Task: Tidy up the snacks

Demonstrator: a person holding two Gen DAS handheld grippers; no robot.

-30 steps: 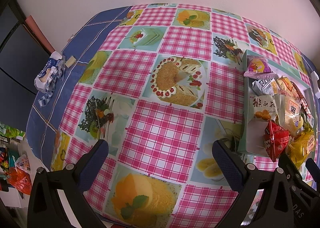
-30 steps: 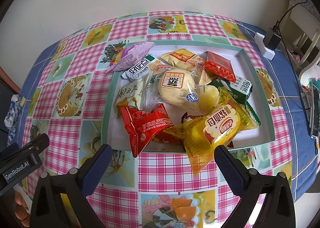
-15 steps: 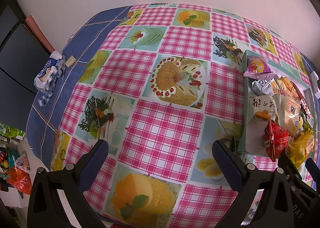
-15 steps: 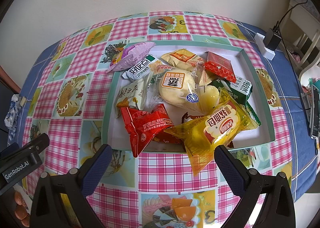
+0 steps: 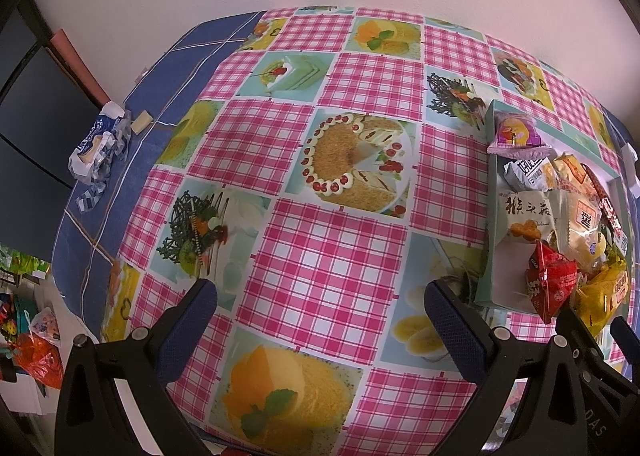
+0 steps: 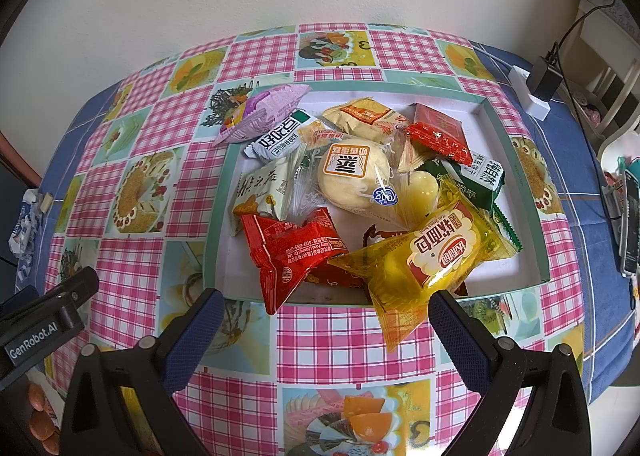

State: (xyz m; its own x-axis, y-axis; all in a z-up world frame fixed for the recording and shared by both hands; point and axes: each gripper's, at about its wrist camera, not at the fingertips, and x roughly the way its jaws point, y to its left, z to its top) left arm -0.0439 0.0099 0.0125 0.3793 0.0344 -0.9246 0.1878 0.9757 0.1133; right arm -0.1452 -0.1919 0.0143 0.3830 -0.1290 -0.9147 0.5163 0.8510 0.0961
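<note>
Snack-sorting, midway: crinkled yellow plastic bread packet (image 6: 432, 256) overhanging shallow green-rimmed tray (image 6: 516, 176), just ahead of wide-open right gripper (image 6: 324, 320); left gripper (image 5: 320, 304), equally spread, farther off.

A tablecloth (image 6: 320, 320) covered the table, and on it lay a shallow tray (image 6: 516, 176) holding a heap of snack packets. A bun packet (image 6: 356, 176) sat at the heap's middle; a soft-bread packet (image 6: 432, 256) lay in front of it to the right, its end overhanging the tray's near rim. Left of that lay a crimped packet (image 6: 292, 252), also poking over the near rim. A round-ended packet (image 6: 260, 112) rested on the far left corner of the tray. Beyond the tray's far right corner sat a power adapter (image 6: 538, 86). Well to the left, at the table's edge, lay a crumpled wrapper (image 5: 98, 144).
</note>
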